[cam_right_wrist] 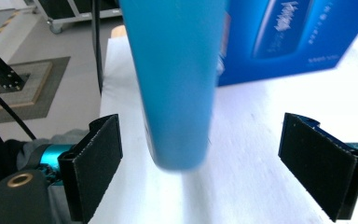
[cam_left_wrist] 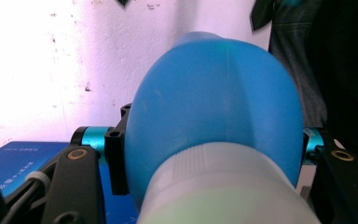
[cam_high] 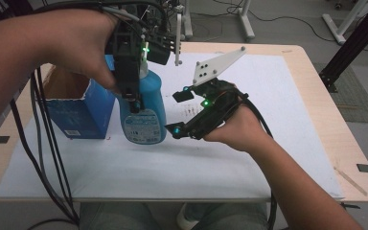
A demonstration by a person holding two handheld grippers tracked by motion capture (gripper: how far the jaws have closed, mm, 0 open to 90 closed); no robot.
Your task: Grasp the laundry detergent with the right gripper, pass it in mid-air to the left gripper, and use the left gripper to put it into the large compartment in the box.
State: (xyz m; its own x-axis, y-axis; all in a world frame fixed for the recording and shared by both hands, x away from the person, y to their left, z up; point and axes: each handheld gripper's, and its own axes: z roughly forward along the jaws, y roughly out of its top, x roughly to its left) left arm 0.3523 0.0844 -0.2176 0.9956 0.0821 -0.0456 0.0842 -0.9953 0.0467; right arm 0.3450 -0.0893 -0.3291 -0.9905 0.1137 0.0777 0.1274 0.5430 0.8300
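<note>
At centre-left of frame, my left gripper (cam_high: 135, 103) pinched the blue bottle (cam_high: 143, 112), already out beside its box (cam_high: 76, 110); my right gripper (cam_right_wrist: 200, 172), jaws spread, awaited its base above the tabletop (cam_high: 249, 163).

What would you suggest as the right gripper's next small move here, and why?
Probably close the right gripper on the bottle: its jaws stand wide open either side of the bottle's lower end, touching nothing, while the left gripper grips the bottle near its top, beside the box.
</note>
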